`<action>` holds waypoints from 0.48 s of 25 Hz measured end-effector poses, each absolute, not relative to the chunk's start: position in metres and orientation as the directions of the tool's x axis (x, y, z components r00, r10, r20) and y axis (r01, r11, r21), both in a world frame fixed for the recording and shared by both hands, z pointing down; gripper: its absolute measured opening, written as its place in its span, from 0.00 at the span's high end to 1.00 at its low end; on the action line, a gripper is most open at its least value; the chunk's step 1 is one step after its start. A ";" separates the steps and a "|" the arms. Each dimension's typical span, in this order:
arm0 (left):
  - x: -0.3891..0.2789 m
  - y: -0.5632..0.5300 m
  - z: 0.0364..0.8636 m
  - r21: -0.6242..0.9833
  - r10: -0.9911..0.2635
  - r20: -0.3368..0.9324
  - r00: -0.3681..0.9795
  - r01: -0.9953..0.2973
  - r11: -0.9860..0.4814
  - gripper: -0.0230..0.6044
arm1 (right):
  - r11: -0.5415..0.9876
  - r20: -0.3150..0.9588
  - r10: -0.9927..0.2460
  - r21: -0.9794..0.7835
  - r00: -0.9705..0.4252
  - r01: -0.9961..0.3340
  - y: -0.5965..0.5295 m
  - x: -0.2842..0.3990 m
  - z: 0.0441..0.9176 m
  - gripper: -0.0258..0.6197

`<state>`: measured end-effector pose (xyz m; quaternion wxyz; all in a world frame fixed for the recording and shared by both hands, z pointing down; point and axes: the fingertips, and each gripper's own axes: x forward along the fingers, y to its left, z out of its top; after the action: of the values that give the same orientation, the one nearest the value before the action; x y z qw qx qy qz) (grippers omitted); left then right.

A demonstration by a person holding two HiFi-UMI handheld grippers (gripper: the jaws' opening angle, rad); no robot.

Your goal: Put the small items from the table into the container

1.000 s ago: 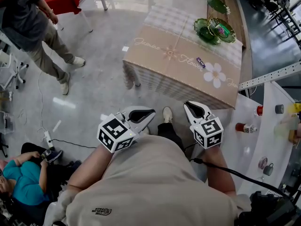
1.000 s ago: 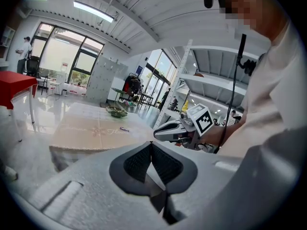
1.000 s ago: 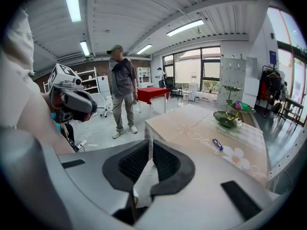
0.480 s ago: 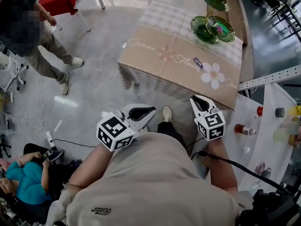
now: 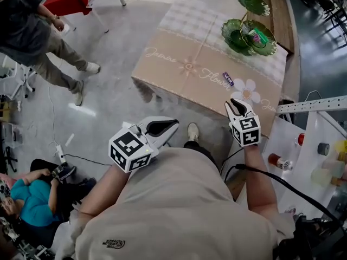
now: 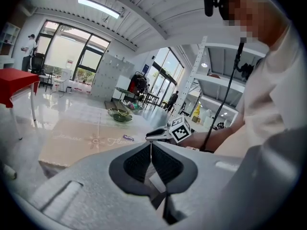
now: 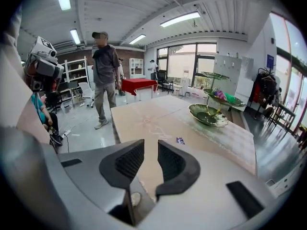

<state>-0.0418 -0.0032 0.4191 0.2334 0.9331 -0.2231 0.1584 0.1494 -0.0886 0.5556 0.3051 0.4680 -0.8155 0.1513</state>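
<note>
Head view: small purple item [image 5: 229,78] mid-bench [image 5: 162,75]; green tiered dish [image 5: 249,37] at bench far end. My right gripper [image 5: 236,103] over bench near edge, fingers opening, nothing between, likely readying pickup. Left gripper [image 5: 174,124] off bench, fingers together, empty.

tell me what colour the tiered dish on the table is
The dish is glossy green on both tiers; the head view shows it best.
</note>
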 end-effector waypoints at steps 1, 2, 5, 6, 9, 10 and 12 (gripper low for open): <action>-0.038 -0.008 0.419 0.363 -0.347 0.403 0.847 -0.497 -0.788 0.95 | 0.518 0.644 -0.667 0.038 -0.375 -0.854 -0.097 0.155 0.562 0.81; -0.035 -0.014 0.419 0.362 -0.353 0.406 0.843 -0.503 -0.785 0.95 | 0.522 0.649 -0.661 0.039 -0.375 -0.852 -0.105 0.159 0.568 0.81; -0.026 -0.028 0.417 0.359 -0.374 0.413 0.831 -0.525 -0.772 0.95 | 0.537 0.667 -0.645 0.048 -0.373 -0.842 -0.128 0.173 0.584 0.80; -0.024 -0.032 0.418 0.358 -0.381 0.416 0.826 -0.534 -0.766 0.95 | 0.543 0.673 -0.638 0.050 -0.373 -0.838 -0.135 0.176 0.590 0.79; -0.018 -0.041 0.420 0.353 -0.400 0.431 0.809 -0.559 -0.750 0.95 | 0.558 0.694 -0.615 0.047 -0.375 -0.828 -0.153 0.187 0.608 0.78; -0.016 -0.044 0.421 0.352 -0.407 0.435 0.803 -0.568 -0.744 0.95 | 0.563 0.699 -0.609 0.047 -0.375 -0.825 -0.159 0.190 0.614 0.77; -0.013 -0.050 0.423 0.350 -0.421 0.443 0.791 -0.586 -0.731 0.95 | 0.573 0.709 -0.597 0.050 -0.375 -0.818 -0.171 0.195 0.625 0.77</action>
<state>-0.0132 -0.0503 0.4231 0.2421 0.9148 -0.2752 0.1695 0.1950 -0.1707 0.6252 0.3519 0.4346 -0.8141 0.1570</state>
